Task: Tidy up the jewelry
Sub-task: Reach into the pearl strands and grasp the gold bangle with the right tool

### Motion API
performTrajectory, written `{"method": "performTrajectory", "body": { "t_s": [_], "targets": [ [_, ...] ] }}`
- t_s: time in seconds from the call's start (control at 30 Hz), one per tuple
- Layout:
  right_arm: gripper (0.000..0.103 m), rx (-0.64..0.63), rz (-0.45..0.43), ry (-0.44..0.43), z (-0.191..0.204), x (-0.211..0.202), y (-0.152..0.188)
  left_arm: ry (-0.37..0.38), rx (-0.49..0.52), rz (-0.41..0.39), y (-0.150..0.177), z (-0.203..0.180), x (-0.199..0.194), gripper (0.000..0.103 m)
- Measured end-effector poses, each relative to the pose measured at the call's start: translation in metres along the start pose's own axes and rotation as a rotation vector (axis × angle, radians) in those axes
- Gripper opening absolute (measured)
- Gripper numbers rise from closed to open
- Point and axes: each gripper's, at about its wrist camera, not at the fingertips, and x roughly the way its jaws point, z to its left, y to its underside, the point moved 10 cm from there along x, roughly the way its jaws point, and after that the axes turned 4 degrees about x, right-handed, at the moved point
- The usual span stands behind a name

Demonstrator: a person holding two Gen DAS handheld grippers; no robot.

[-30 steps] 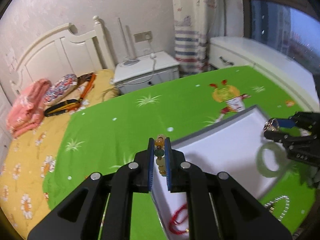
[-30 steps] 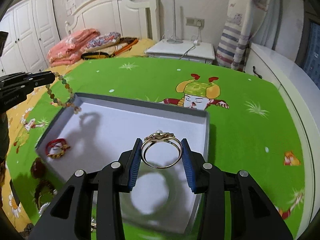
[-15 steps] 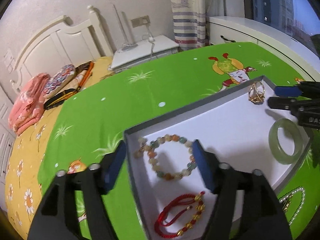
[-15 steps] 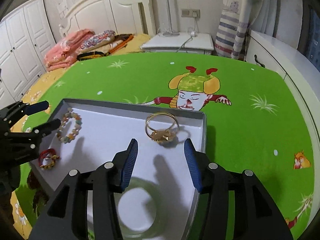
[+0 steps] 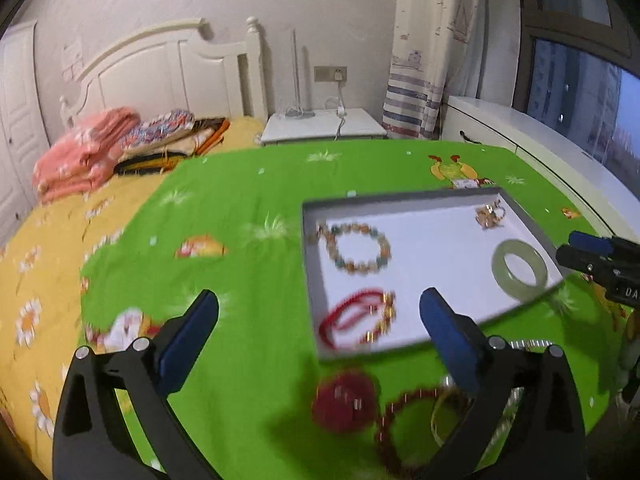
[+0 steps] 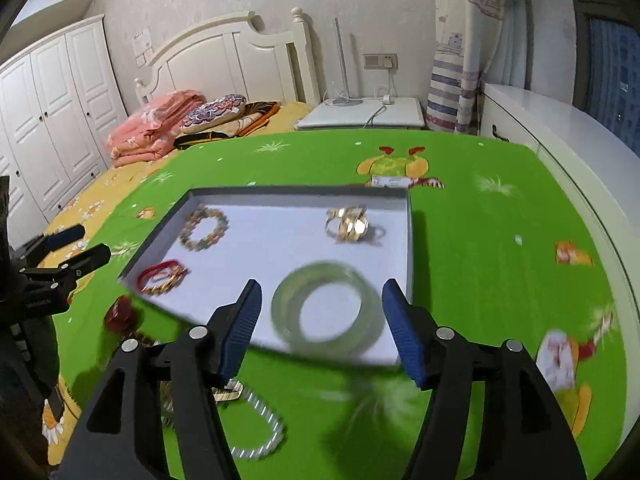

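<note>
Now the left gripper (image 5: 316, 336) hangs above the green cartoon bedspread (image 5: 240, 216), its jaws spread wide with nothing between them. At its 12 o'clock lies the flat grey tray with a white floor (image 5: 310, 248). Inside the tray, going left to right, are the round bracelet of mixed coloured beads (image 5: 356, 251), the red cord bracelet with gold beads (image 5: 356, 320) below it, the shiny gold ring (image 5: 490, 216) at the far corner, and the pale green jade bangle (image 5: 519, 270) by the near right edge.

More jewelry is still outside the tray. A dark red bead bracelet (image 5: 344, 402) and a red bead string (image 5: 404, 416) lie on the bedspread right under the left jaws, at about 6 o'clock from the tray. I think these come next, and the left gripper is nearer to them.

The right gripper (image 6: 322, 326) also has its jaws spread wide and empty, with the jade bangle just ahead at 12 o'clock. A silver bead chain (image 6: 260, 428) lies on the bedspread at its 7 o'clock, close enough for this gripper to reach.
</note>
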Motion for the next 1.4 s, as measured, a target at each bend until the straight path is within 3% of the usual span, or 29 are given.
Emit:
{"method": "performTrajectory", "body": {
  "t_s": [0.47, 0.63, 0.87, 1.1, 1.33, 1.4],
  "targets": [
    [0.065, 0.042, 0.058, 0.011, 0.000, -0.029, 0.078, 0.019, -0.133, 0.095, 0.097, 0.031, -0.028, 0.098],
    [0.065, -0.015, 0.082, -0.015, 0.029, -0.022, 0.092, 0.017, -0.111, 0.092, 0.101, 0.025, -0.027, 0.098],
    [0.063, -0.090, 0.079, -0.123, 0.088, -0.022, 0.093, 0.000, -0.095, 0.092, 0.107, 0.026, -0.023, 0.098],
    [0.051, -0.172, 0.118, -0.200, 0.136, -0.014, 0.100, -0.013, -0.105, 0.085, 0.115, 0.033, -0.020, 0.098],
    [0.049, -0.294, 0.123, -0.251, 0.185, -0.003, 0.095, -0.036, -0.096, 0.055, 0.115, 0.039, -0.024, 0.098],
    [0.040, -0.321, 0.139, -0.243, 0.195, 0.006, 0.093, -0.040, -0.096, 0.048, 0.115, 0.041, -0.027, 0.098]
  ]
}}
